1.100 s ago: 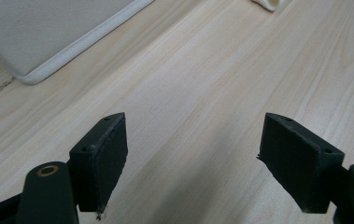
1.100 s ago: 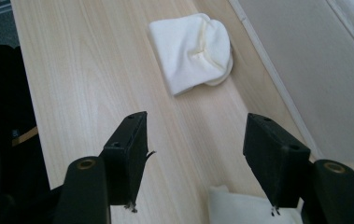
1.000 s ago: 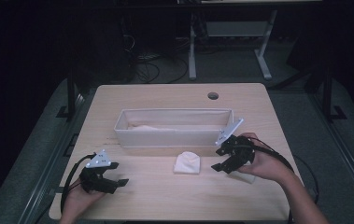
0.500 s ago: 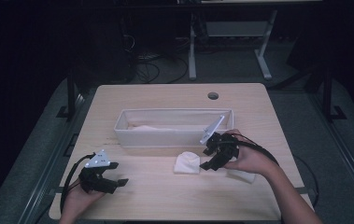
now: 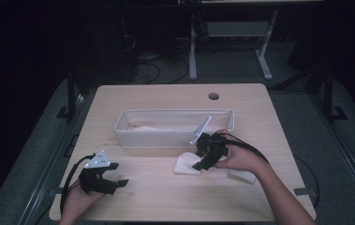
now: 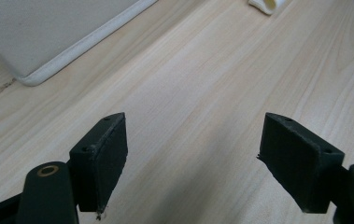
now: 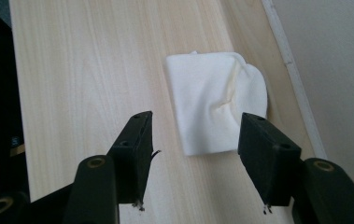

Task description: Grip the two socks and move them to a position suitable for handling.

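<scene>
A folded white cloth point(image 5: 185, 165) point(image 7: 216, 109) lies flat on the wooden table point(image 5: 166, 197), just in front of a long white bin point(image 5: 175, 139). My right gripper point(image 5: 199, 158) point(image 7: 193, 158) hovers low over the cloth's right edge. Its jaws are open and have just been closing a little; the cloth's near edge lies between them, untouched by the pads. Another white cloth point(image 5: 142, 127) rests inside the bin at its left end. My left gripper point(image 5: 119, 174) point(image 6: 193, 163) sits open near the front left of the table, with only bare wood between its jaws.
A second white cloth point(image 5: 241, 176) lies by the person's right wrist. The bin's rounded corner point(image 6: 48, 42) stands ahead of the left gripper, and the bin wall point(image 7: 333, 70) runs along the right of the right gripper view. A cable hole point(image 5: 213, 96) marks the far table edge.
The right gripper has moved left and slightly down, from beside the bin's right end to the folded cloth. The left gripper has stayed still.
</scene>
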